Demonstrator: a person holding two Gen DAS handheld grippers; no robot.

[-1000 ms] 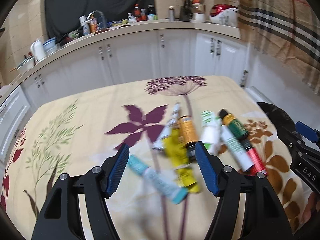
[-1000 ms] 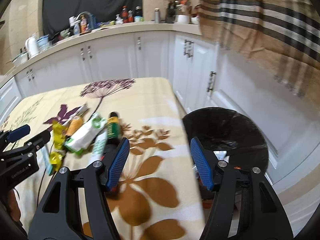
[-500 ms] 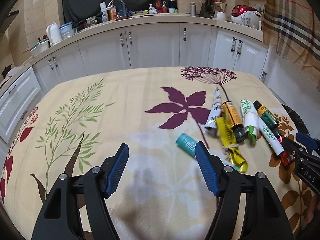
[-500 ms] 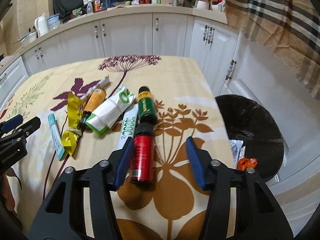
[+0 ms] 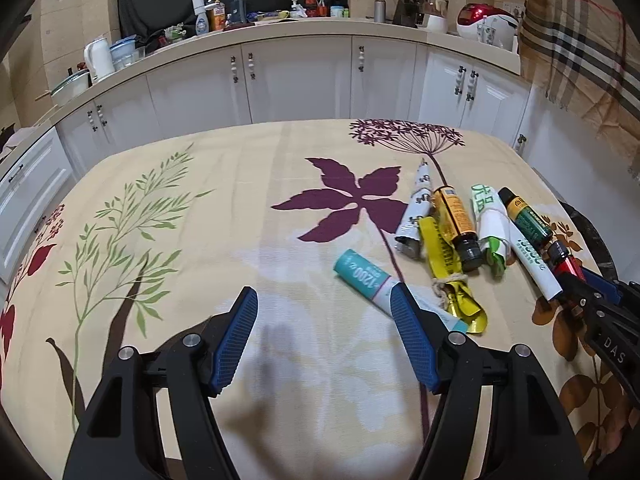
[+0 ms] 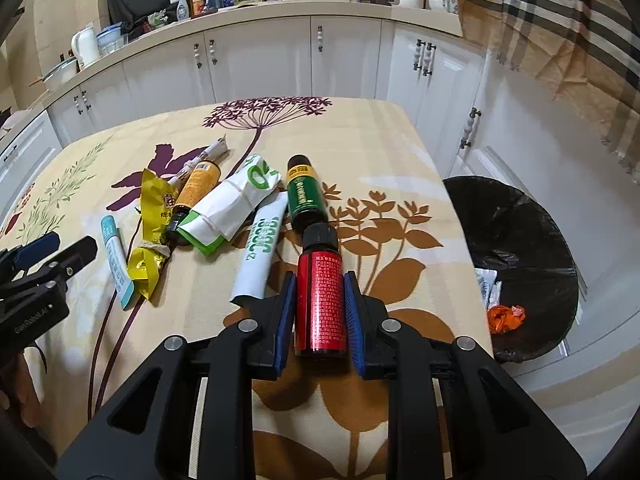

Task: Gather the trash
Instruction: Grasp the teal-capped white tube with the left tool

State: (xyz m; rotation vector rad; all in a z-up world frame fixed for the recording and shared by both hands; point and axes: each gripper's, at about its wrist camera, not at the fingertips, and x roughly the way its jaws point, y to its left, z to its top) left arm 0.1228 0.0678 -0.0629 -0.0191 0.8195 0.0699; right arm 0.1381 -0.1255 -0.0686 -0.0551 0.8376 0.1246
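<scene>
My right gripper (image 6: 319, 276) is shut on a red bottle with a black cap (image 6: 320, 300) lying on the tablecloth. Beside it lie a green bottle (image 6: 305, 196), a white-green tube (image 6: 262, 254), a white-green pouch (image 6: 232, 208), an orange bottle (image 6: 196, 188), a yellow wrapper (image 6: 152, 224) and a teal tube (image 6: 116, 260). A black-lined bin (image 6: 516, 264) stands right of the table with some trash in it. My left gripper (image 5: 324, 308) is open and empty; the teal tube (image 5: 372, 280) lies just past its right finger.
The table (image 5: 200, 220) has a floral cloth. White cabinets (image 5: 296, 80) and a cluttered counter run behind it. A plaid cloth (image 6: 560, 40) hangs at the right, above the bin. The right gripper shows at the left wrist view's right edge (image 5: 600, 312).
My right gripper has moved from the bin side over the table and closed on the red bottle. My left gripper has pulled back and left from the pile, staying open.
</scene>
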